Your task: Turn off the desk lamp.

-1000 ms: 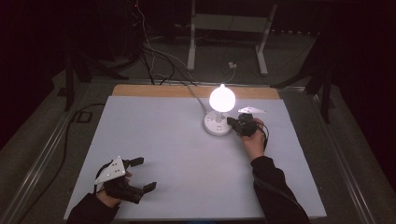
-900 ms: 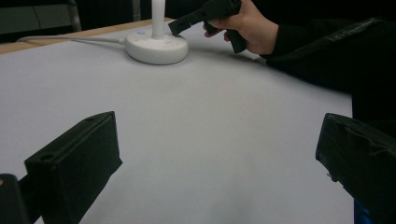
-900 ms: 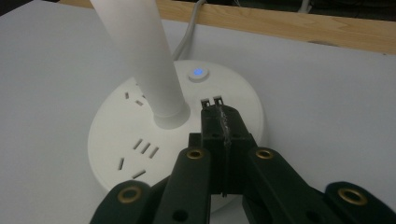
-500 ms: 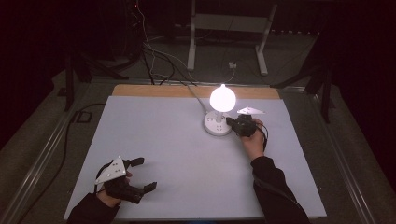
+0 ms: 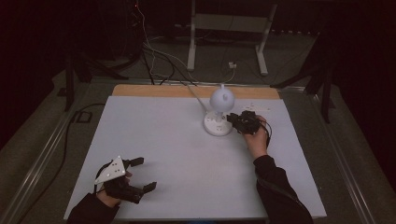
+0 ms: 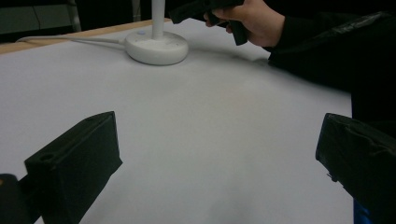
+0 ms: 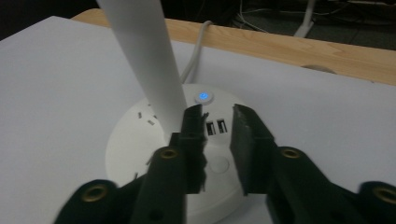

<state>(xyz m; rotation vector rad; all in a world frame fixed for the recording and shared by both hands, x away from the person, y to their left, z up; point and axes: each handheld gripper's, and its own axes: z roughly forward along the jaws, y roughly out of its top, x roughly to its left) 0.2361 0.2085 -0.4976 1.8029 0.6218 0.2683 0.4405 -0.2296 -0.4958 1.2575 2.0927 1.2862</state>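
Observation:
A white desk lamp stands at the back centre of the grey table mat (image 5: 168,140), with a round head (image 5: 221,99) and a round base (image 5: 215,127). The head is dark. My right gripper (image 5: 233,119) is at the base's right side, its jaws nearly together with nothing between them. In the right gripper view the right gripper (image 7: 217,114) hovers over the base (image 7: 135,140), just short of a small blue-lit button (image 7: 204,97), beside the white stem (image 7: 144,60). My left gripper (image 5: 144,174) rests open at the front left, holding nothing.
The lamp's cable (image 5: 196,95) runs back over the wooden table edge (image 5: 154,90). Two USB ports (image 7: 216,126) sit in the base. The left gripper view has the base (image 6: 156,46) and the person's right hand (image 6: 254,21) beyond my open jaws. A metal stand (image 5: 229,28) is behind the table.
The lamp head glowed brightly in both earlier frames and is now dark, and the whole scene is dimmer. Neither gripper has visibly moved.

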